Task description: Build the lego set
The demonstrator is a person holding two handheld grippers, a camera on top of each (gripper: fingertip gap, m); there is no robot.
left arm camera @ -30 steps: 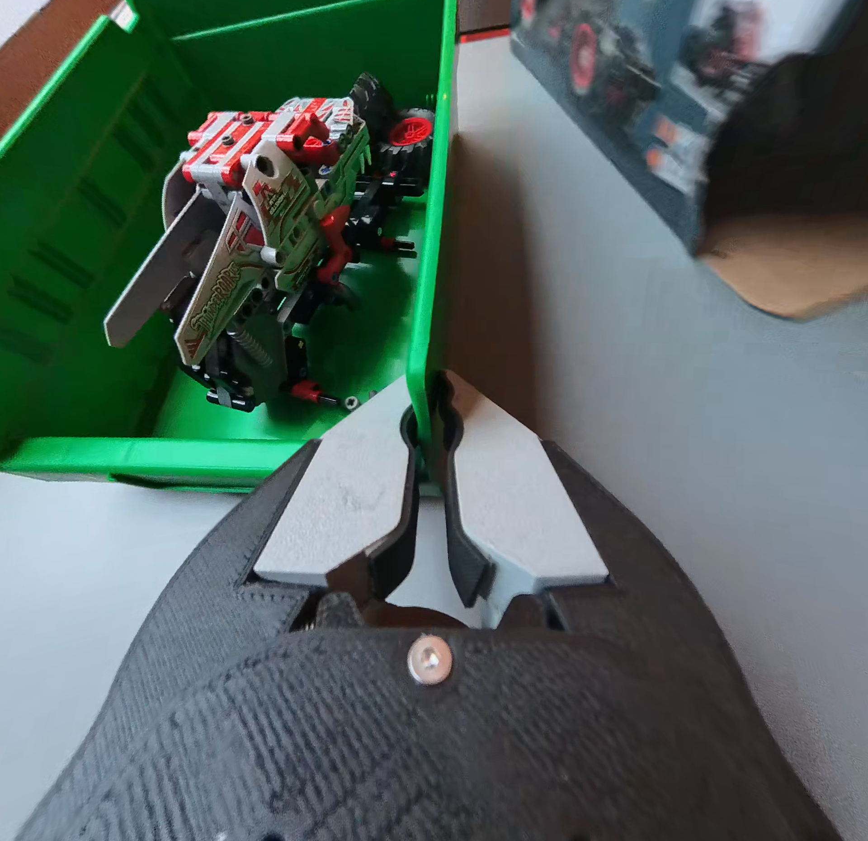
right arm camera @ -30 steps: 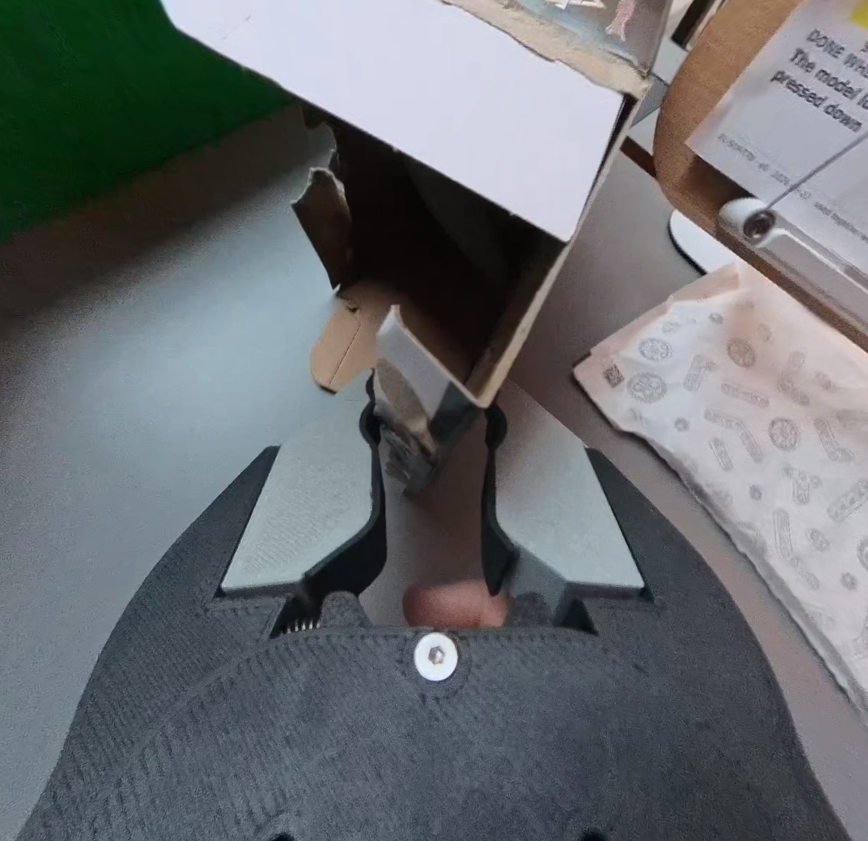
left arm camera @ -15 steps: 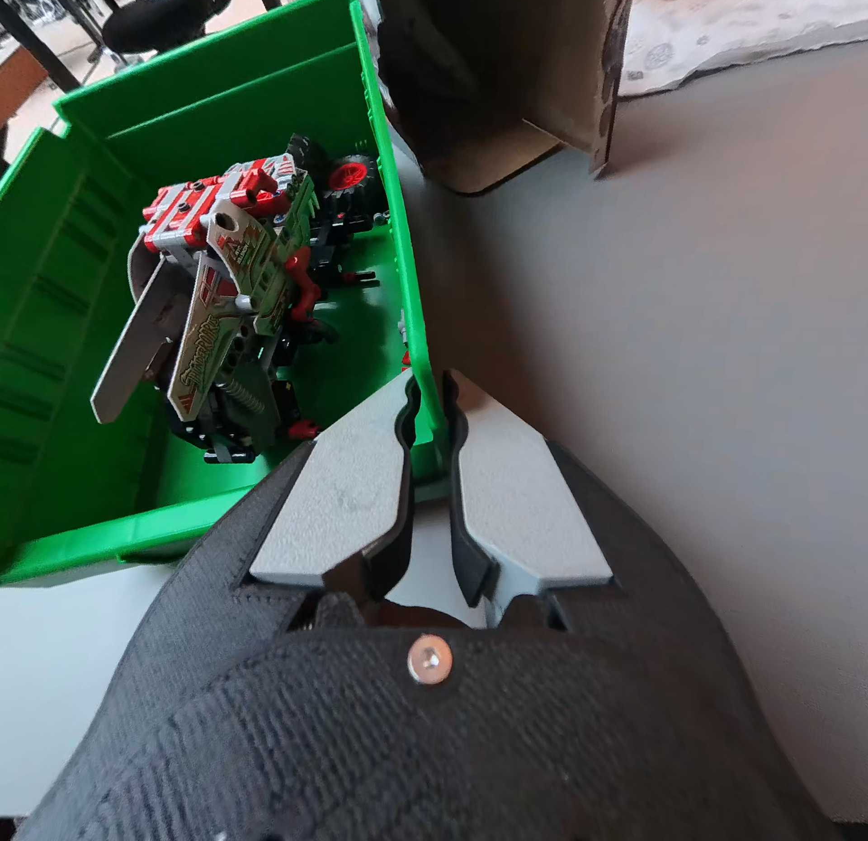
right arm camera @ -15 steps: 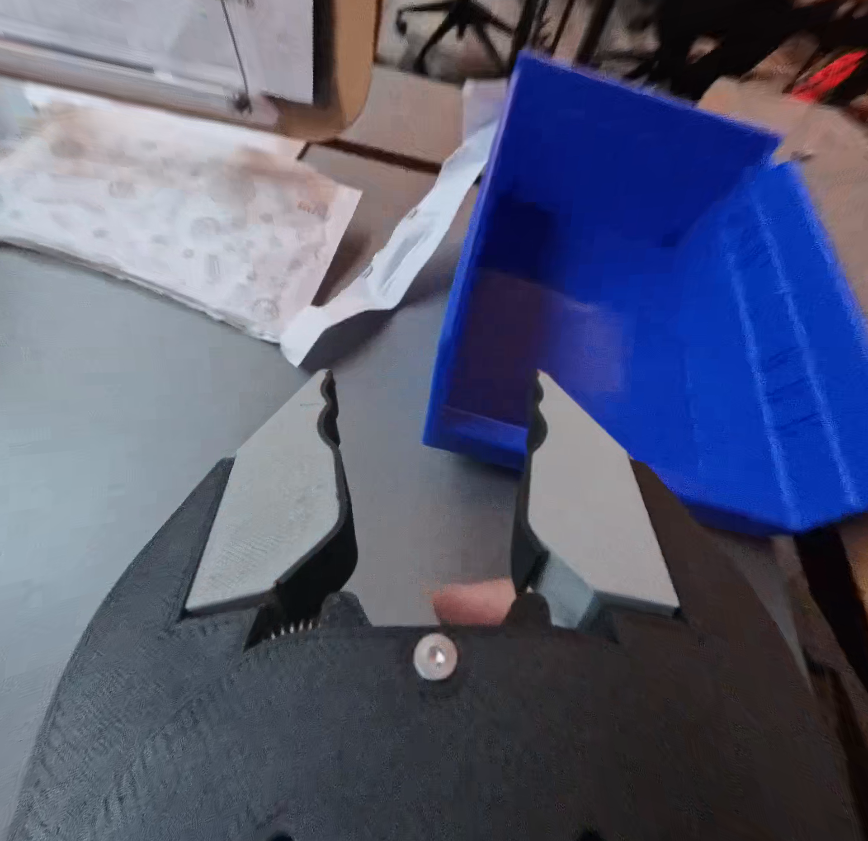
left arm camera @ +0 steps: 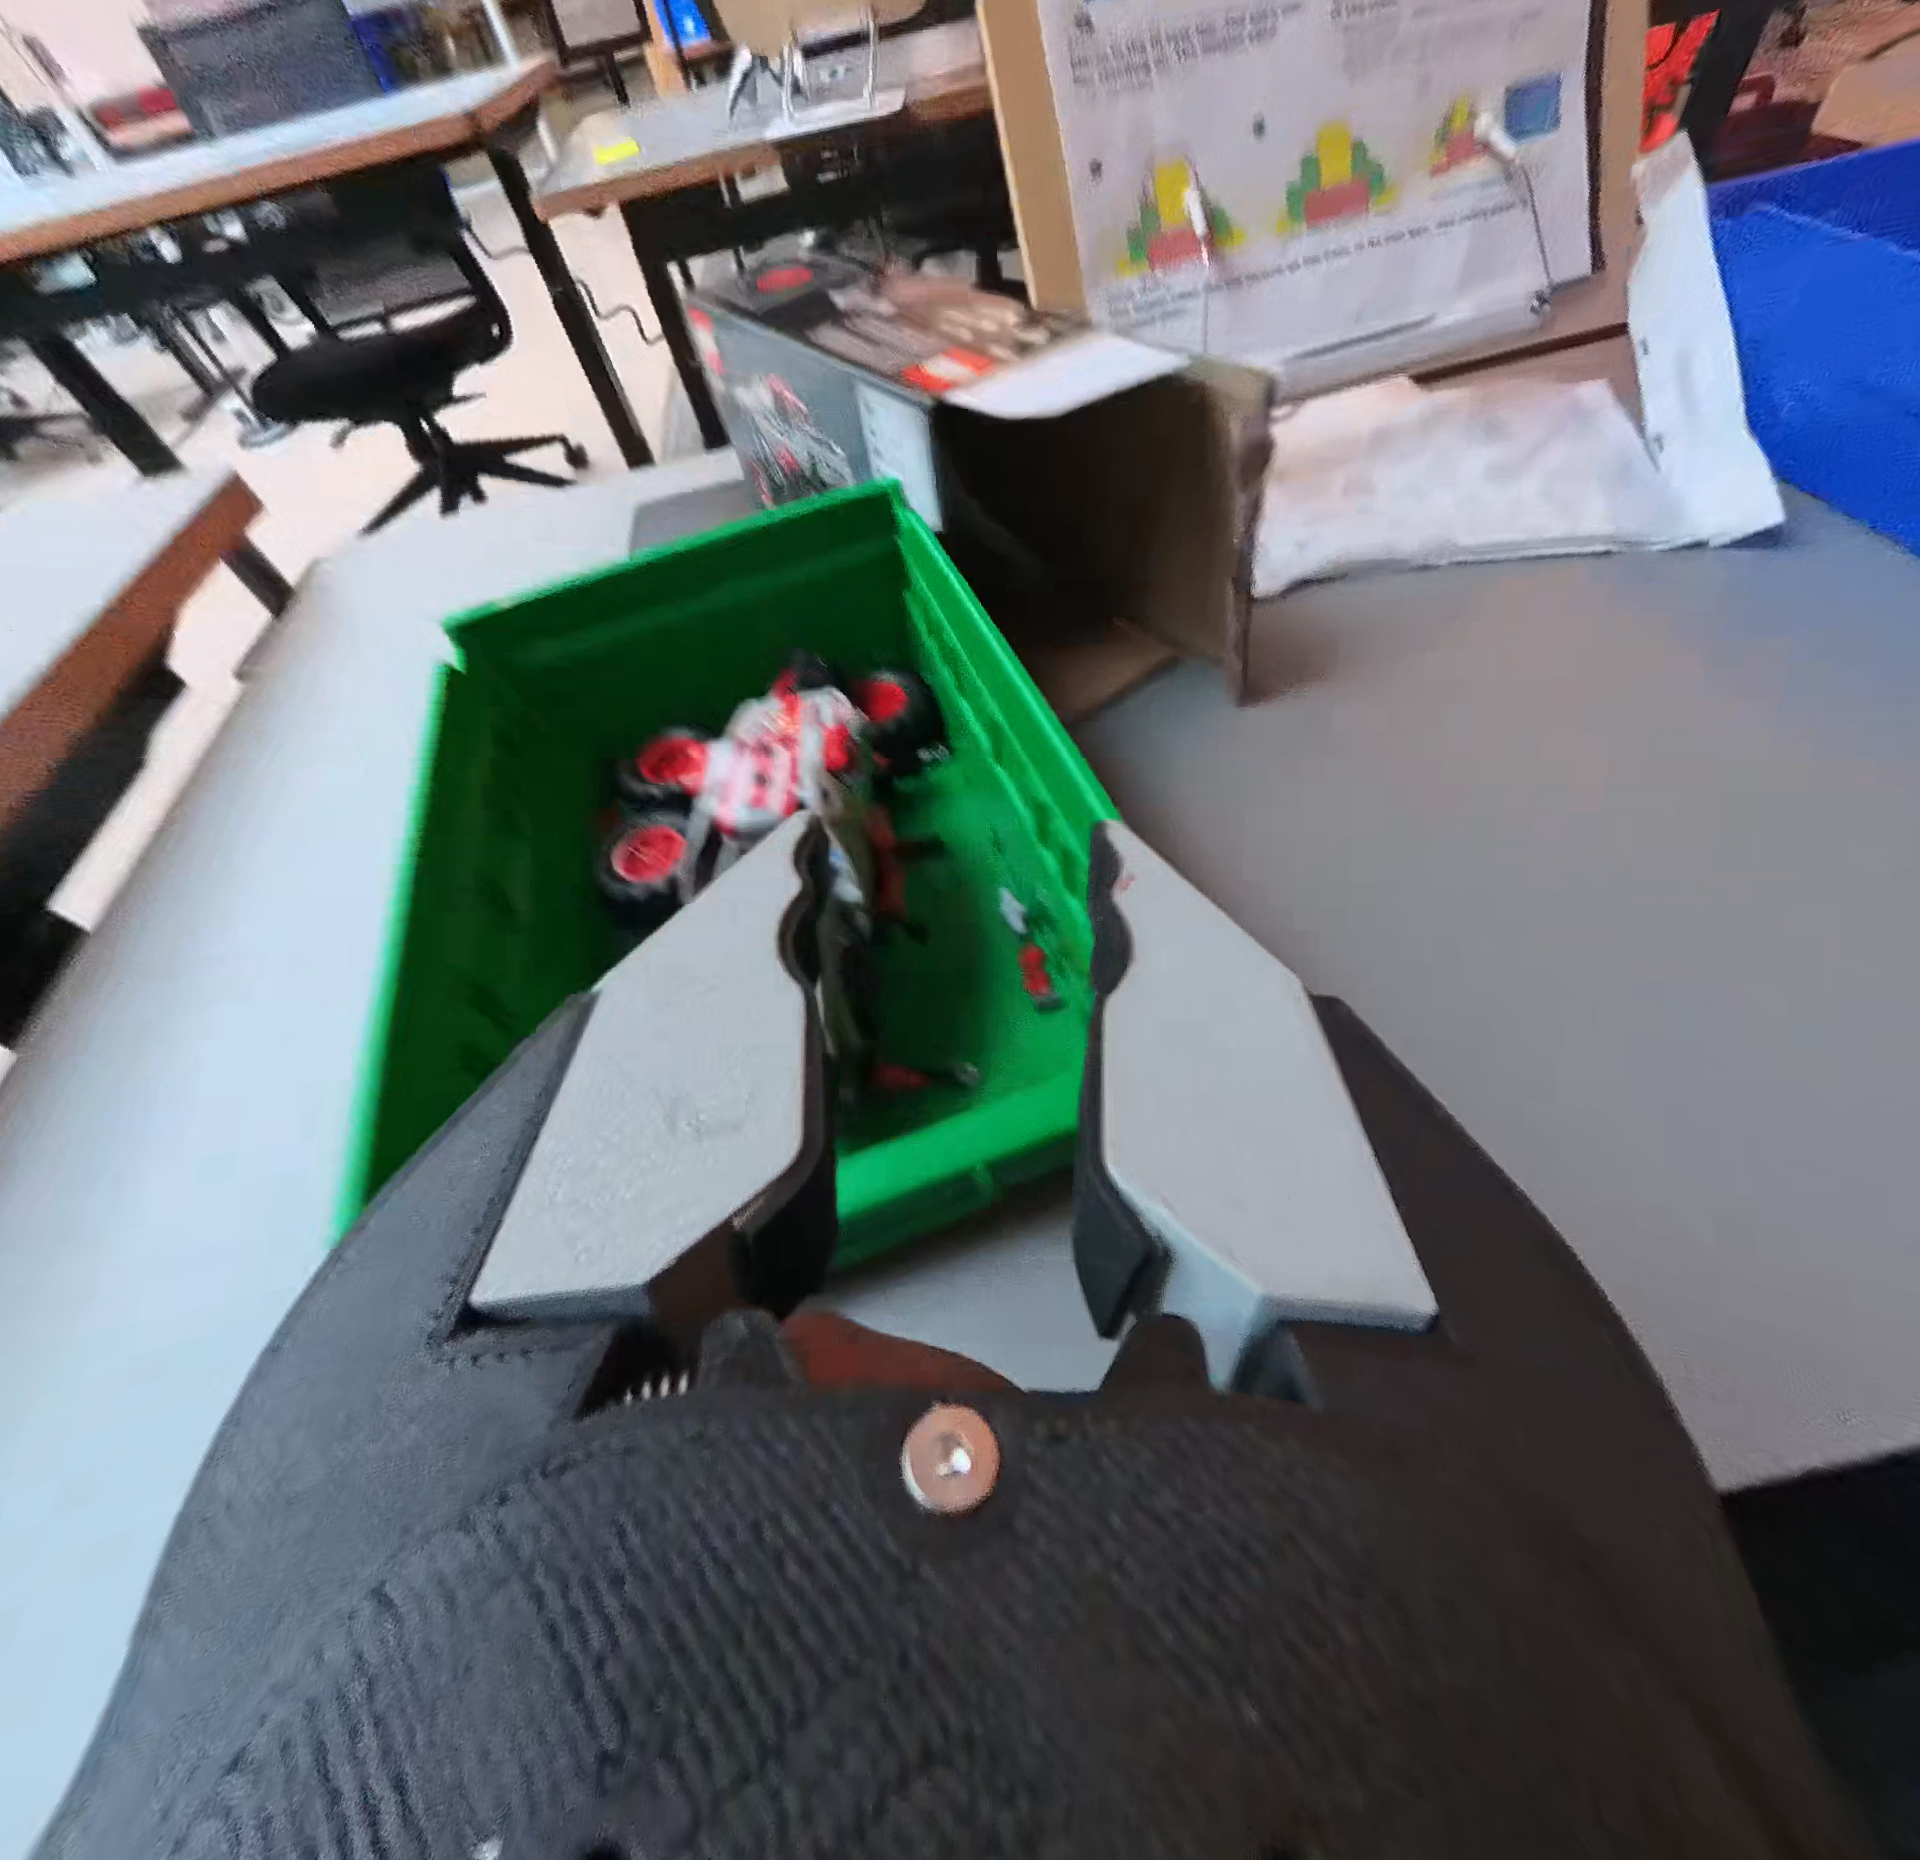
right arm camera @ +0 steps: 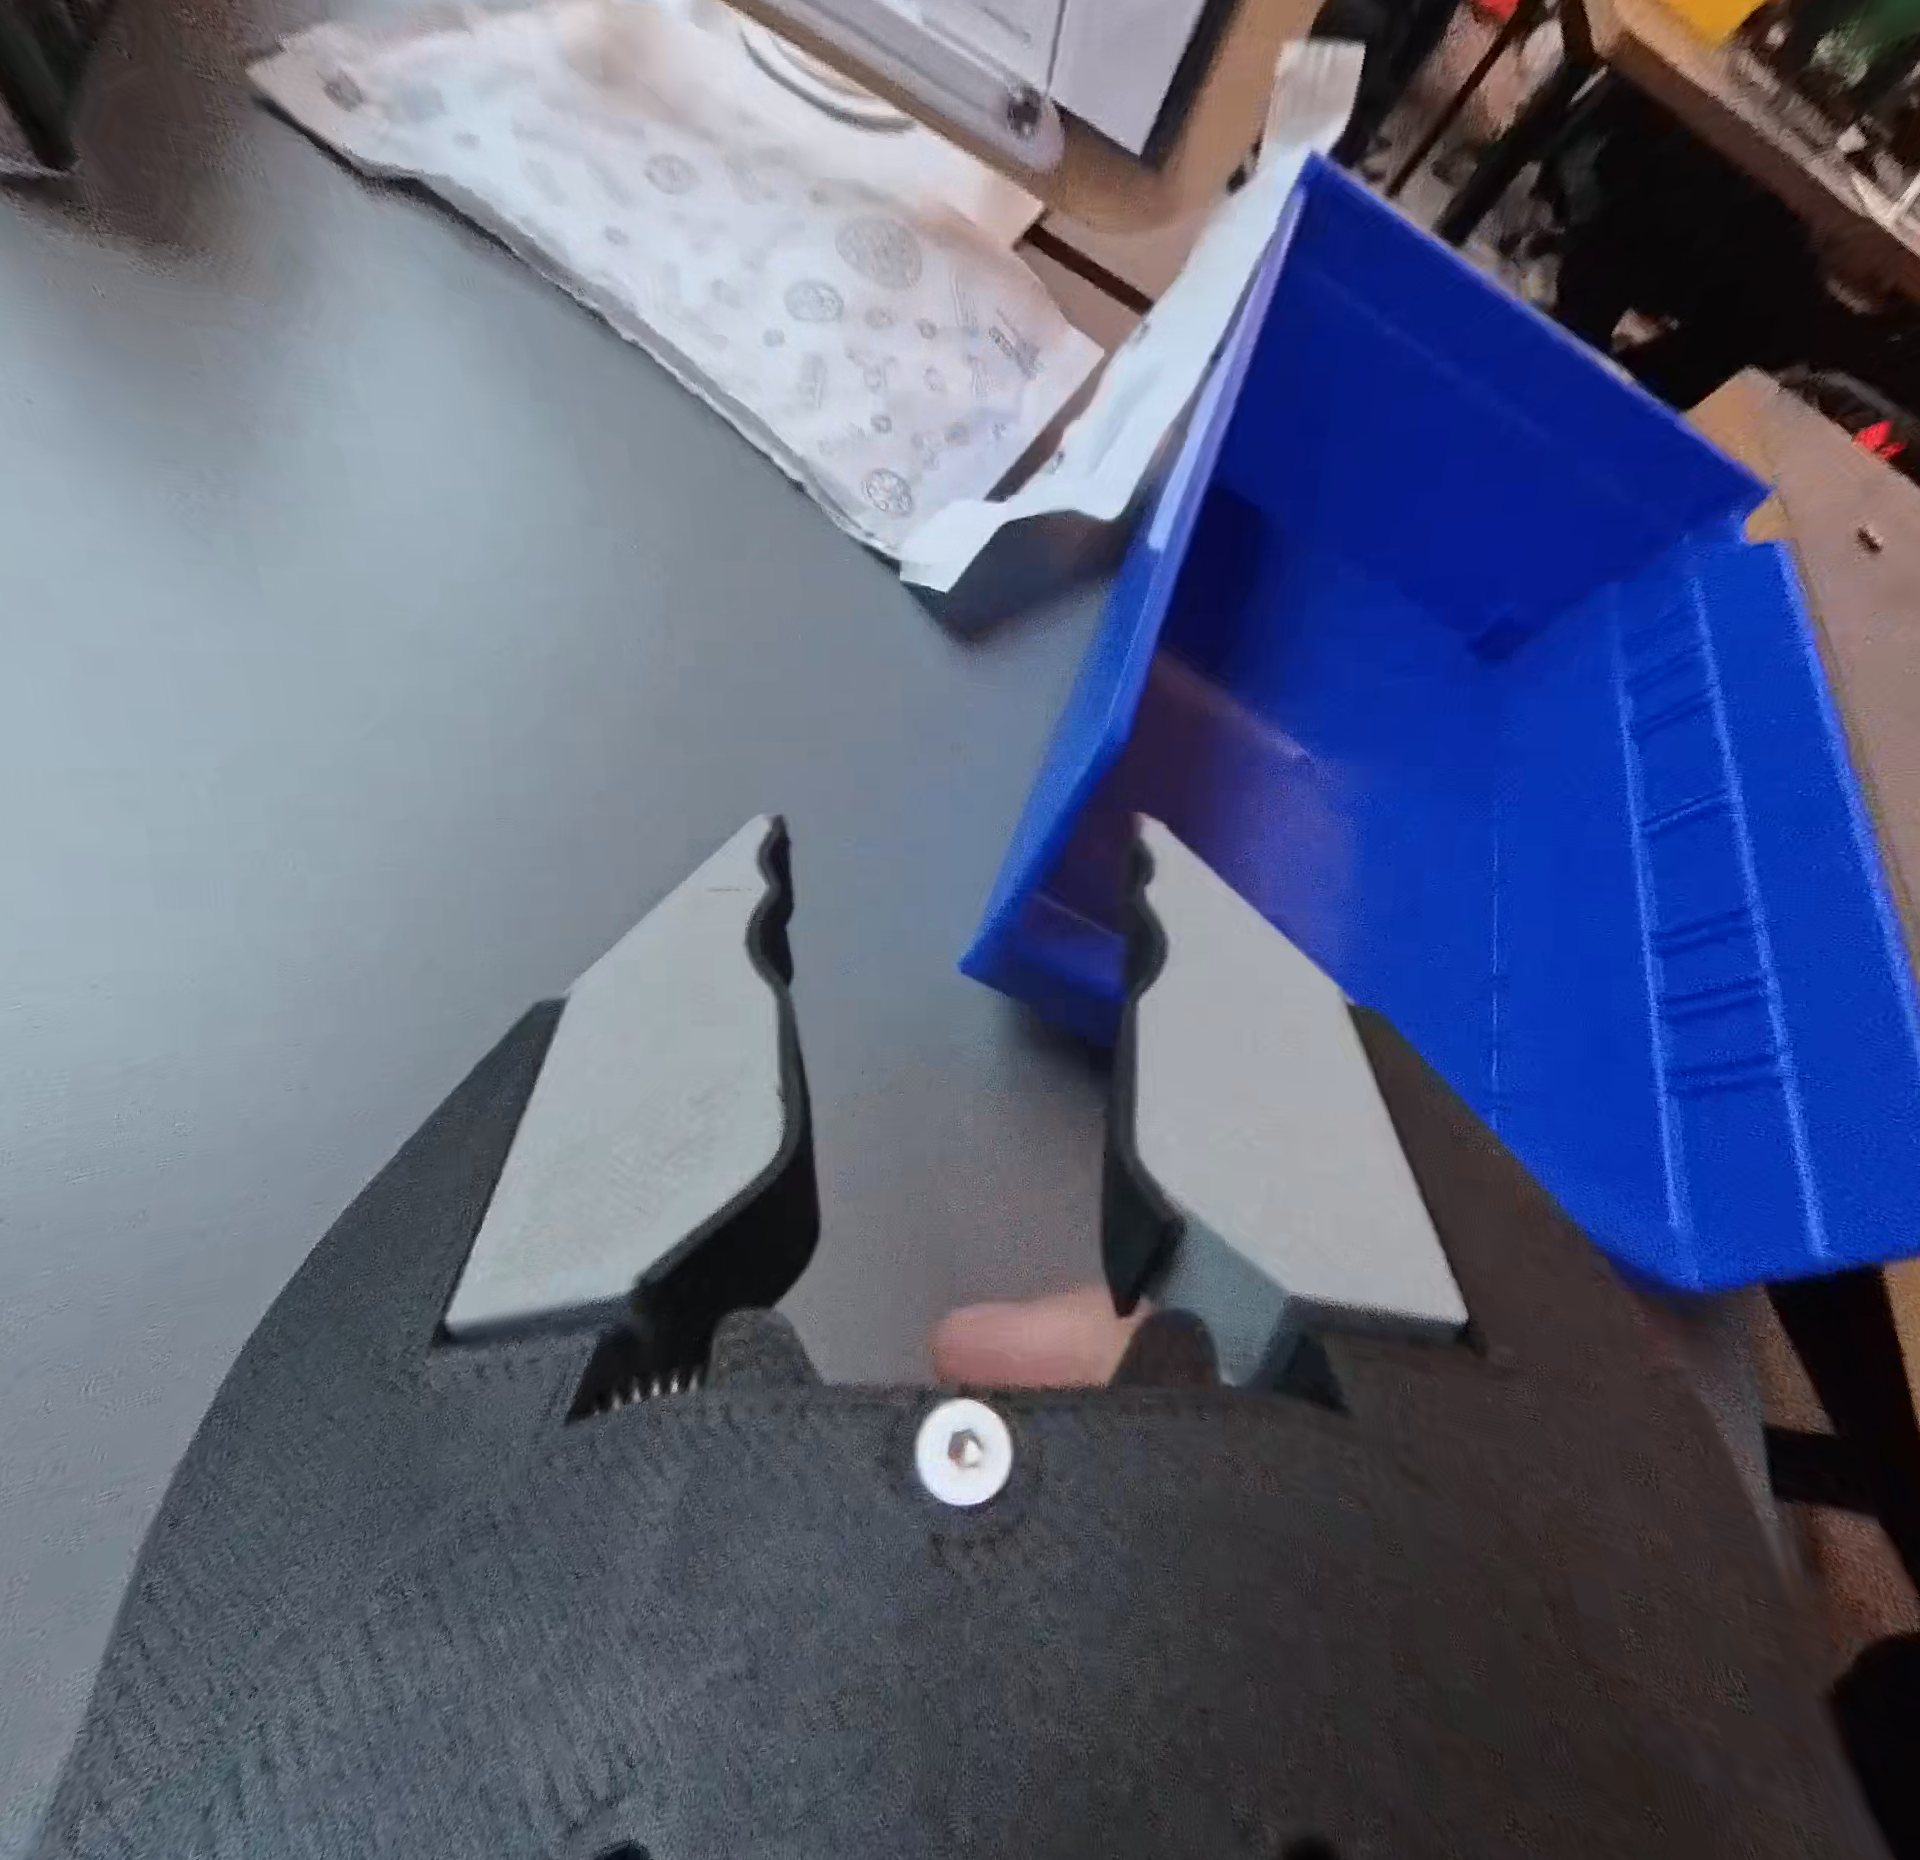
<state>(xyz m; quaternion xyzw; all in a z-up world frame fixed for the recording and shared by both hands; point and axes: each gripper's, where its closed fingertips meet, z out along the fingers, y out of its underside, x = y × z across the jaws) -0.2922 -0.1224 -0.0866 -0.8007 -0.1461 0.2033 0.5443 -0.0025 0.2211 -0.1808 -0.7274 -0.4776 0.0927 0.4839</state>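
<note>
Both tongs, left [left arm camera: 951, 901] and right [right arm camera: 961, 896], gaped empty; careless reaching could break the truck [left arm camera: 774, 771] in the green bin [left arm camera: 416, 927].

I see my left gripper [left arm camera: 951, 875] with its jaws spread and nothing between them, raised above the near end of the green bin [left arm camera: 499, 875]. The lego truck [left arm camera: 769, 782] lies inside, just past my fingertips, with loose pieces [left arm camera: 1034, 963] beside the right finger. Beyond the bin lies the opened cardboard box [left arm camera: 1091, 480], its mouth facing me.
</note>
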